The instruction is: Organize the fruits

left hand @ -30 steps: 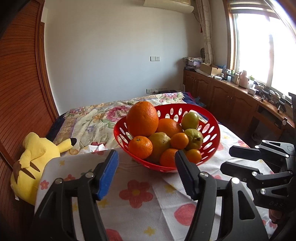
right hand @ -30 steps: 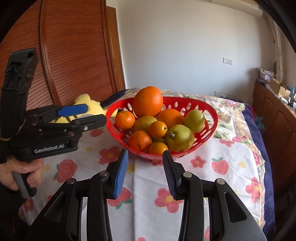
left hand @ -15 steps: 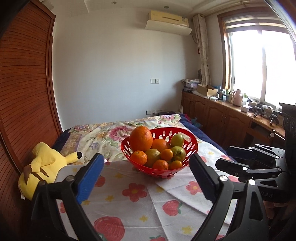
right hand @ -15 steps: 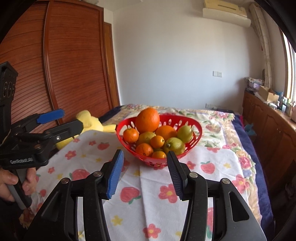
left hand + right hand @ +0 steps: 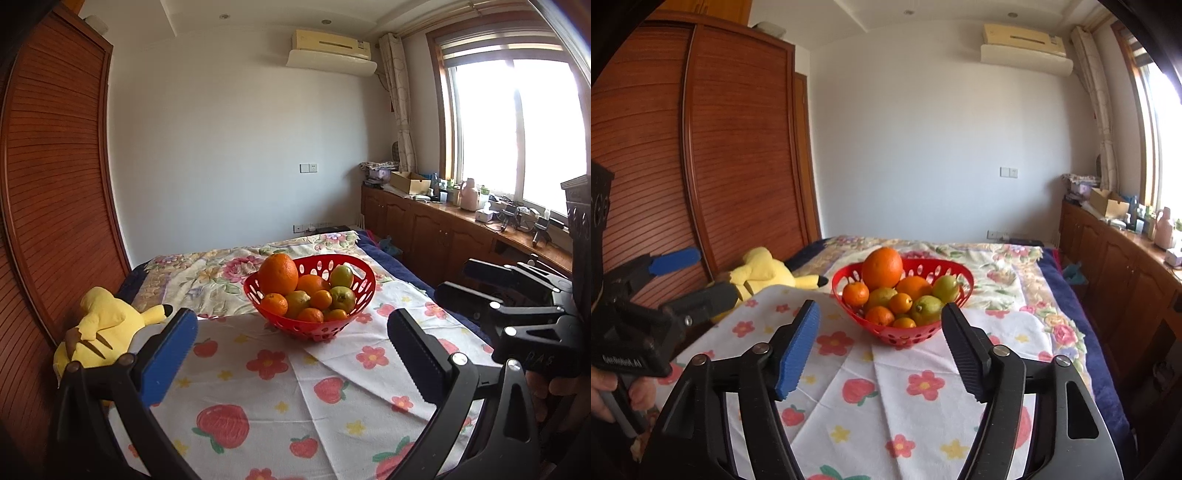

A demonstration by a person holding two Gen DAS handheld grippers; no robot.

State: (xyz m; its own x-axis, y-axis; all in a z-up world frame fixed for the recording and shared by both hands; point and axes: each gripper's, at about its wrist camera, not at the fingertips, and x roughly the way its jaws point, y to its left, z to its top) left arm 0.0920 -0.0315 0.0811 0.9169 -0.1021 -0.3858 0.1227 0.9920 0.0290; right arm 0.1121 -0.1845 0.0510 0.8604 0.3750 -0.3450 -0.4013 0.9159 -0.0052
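Yellow plush toy (image 5: 101,328) beside cloth (image 5: 258,387), well left of red basket (image 5: 364,295).

The left hand-held gripper (image 5: 291,354) is made of black plastic. Its two arms are angular, with silver round screws at the joints. One finger (image 5: 168,360) carries a blue ribbed pad, and the other finger (image 5: 417,356) carries a black pad with fine teeth. The right hand-held gripper (image 5: 879,350) has the same build: black arms, silver screws, one blue pad and one black pad. On the side of the left body there is white lettering. A grey handle goes down from it.
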